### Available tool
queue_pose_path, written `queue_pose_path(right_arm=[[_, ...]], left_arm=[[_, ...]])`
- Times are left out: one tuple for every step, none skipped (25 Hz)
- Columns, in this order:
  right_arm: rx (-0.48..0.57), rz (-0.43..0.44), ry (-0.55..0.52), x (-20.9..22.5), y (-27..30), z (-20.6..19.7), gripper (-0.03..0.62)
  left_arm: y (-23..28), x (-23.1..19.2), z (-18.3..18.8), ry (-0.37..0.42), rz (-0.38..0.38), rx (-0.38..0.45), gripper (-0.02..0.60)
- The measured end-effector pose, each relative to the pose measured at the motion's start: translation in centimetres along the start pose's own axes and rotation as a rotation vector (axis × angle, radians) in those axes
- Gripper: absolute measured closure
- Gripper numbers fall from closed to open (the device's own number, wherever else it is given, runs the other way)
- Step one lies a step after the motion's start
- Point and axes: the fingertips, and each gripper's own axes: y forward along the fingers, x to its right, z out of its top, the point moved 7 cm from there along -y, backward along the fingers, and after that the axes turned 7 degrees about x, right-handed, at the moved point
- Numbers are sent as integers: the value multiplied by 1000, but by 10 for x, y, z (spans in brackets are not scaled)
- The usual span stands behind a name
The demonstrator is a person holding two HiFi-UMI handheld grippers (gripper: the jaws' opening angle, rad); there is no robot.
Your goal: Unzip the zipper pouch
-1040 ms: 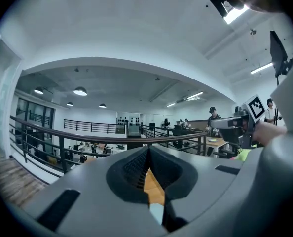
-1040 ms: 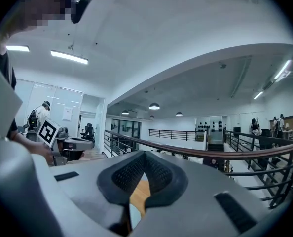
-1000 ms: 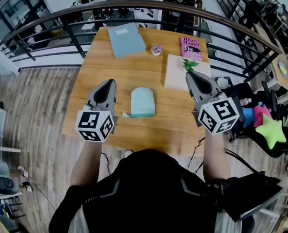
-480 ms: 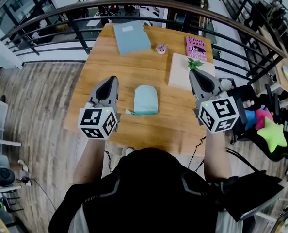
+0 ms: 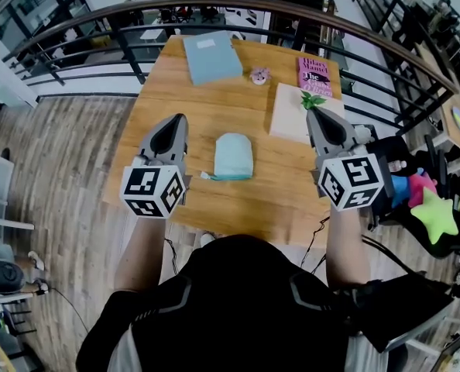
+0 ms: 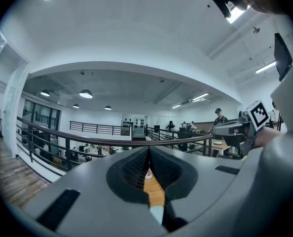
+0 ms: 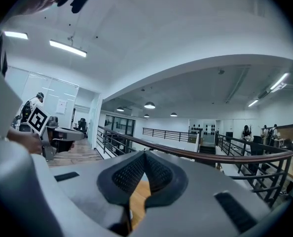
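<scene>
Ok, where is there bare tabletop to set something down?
Bare tabletop between the blue folder and the zipper pouch, and along the near edge before the pouch. The far-right corner is crowded: pink book, pale board, green sprig.

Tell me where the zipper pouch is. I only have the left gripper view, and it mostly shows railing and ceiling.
Observer: The zipper pouch lies flat on the wooden table, between the two grippers. Neither touches it.
Operator: Which end has the pull?
Observer: A small tab, likely the pull, sticks out at the pouch's near corner on the side of the left gripper.
Operator: Is the other gripper carrying anything?
Observer: No, the right gripper has its fingers shut with nothing between them.
</scene>
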Motion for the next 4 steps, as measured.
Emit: queue_pose_path(right_arm=[[-1, 2, 2, 0, 1, 0, 586], [-2, 5, 5, 0, 1, 0, 586], [-3, 6, 9, 0, 2, -1, 586], [-3, 8, 13, 0, 2, -2, 585]], left_arm=[[0, -1, 2, 1, 3, 2, 552], [0, -2, 4, 3, 8, 6, 552], [0, -2, 6, 4, 12, 10, 552], [-1, -3, 9, 6, 16, 14, 552]])
